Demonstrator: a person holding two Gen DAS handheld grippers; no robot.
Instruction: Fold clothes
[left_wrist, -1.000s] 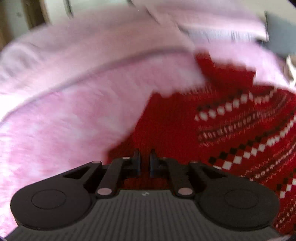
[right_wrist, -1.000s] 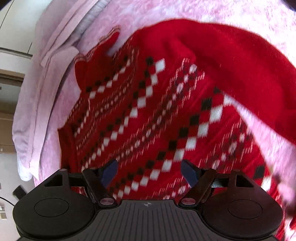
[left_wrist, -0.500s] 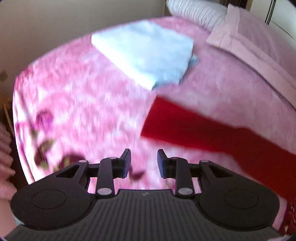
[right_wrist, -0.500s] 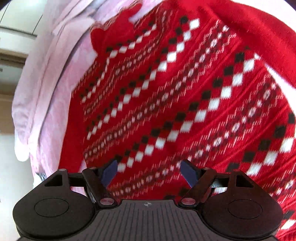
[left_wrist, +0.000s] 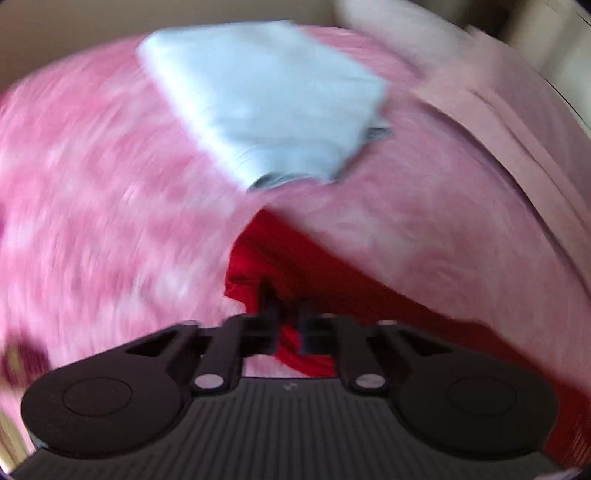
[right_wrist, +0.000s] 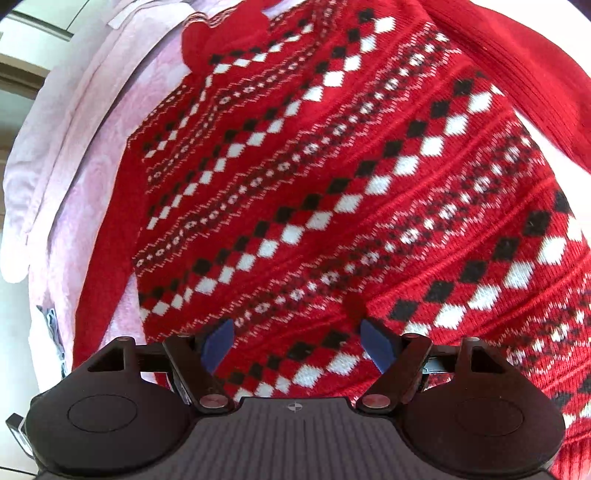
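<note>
On the pink bed, the left gripper pinches the red sweater's sleeve at bottom middle, while the right gripper hangs wide open above its body.

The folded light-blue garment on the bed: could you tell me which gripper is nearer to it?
Left. The left gripper sits just below the light-blue garment; the right gripper hovers over the red sweater.

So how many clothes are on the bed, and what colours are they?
Red patterned sweater: 1, its plain red sleeve pinched in the shut left gripper
Folded light blue garment: 1, lying on the pink bedspread
Total: 2 clothes
</note>
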